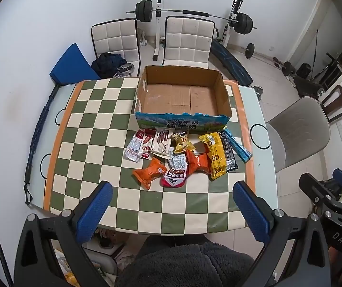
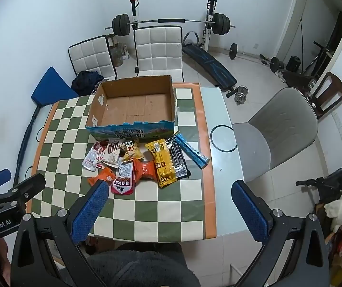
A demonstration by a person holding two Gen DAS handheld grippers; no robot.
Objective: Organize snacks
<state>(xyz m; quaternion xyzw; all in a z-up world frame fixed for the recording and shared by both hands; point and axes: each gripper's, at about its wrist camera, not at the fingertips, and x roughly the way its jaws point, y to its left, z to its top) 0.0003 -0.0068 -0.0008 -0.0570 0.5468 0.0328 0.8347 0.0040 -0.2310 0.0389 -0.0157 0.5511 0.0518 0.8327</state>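
An empty cardboard box (image 1: 183,95) (image 2: 135,105) with a blue printed front stands on the checkered table (image 1: 94,143) (image 2: 171,205). Just in front of it lies a pile of snack packets: an orange packet (image 1: 149,173) (image 2: 100,178), a red packet (image 1: 173,179) (image 2: 122,186), a yellow packet (image 1: 215,154) (image 2: 162,163), a black bar (image 1: 228,151) (image 2: 178,160), a blue bar (image 1: 237,143) (image 2: 191,149) and white packets (image 1: 137,147) (image 2: 93,157). My left gripper (image 1: 172,209) hovers high above the table's near edge, open and holding nothing. My right gripper (image 2: 171,209) hangs beside it, also open and holding nothing.
Two white padded chairs (image 1: 185,40) (image 2: 157,50) stand behind the table and a grey chair (image 1: 300,131) (image 2: 278,129) at its right. A barbell rack (image 1: 190,13) and weights fill the back of the room. A person's dark fleece lap (image 1: 183,263) sits below the table edge.
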